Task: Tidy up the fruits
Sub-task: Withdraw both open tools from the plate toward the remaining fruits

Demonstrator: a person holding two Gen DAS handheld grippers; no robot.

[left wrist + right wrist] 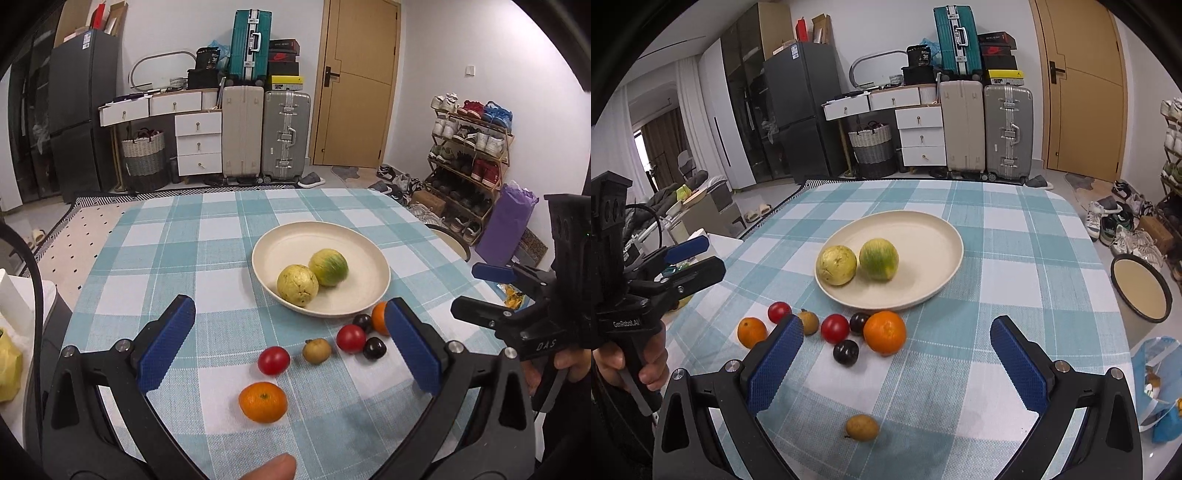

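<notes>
Left gripper (288, 347) stood wide open, blue pads well apart, nothing held; it hung above the checked tablecloth (155, 266). Between its fingers lay a red tomato (273, 360), a small brown longan (316, 350) and, nearer the camera, an orange mandarin (263, 401). Just inside the right pad: a second tomato (351, 338), two dark plums (374, 348) (362, 321), and a second mandarin (379, 318) partly hidden behind that pad.

Right gripper (895, 363) also wide open and empty (both pads plainly visible, nothing between them but cloth). A lone longan (862, 427) lay low between its fingers. The larger mandarin (885, 332) sat ahead, touching a plum (858, 322); another plum (846, 352) just below.

Beyond the loose fruit sat a cream plate (288, 243), holding a yellow guava (297, 285) and a green-striped round fruit (328, 267), the two touching.

Further out: suitcases (286, 133) against the far wall, a white drawer unit (197, 144), a shoe rack (469, 147) at right.
</notes>
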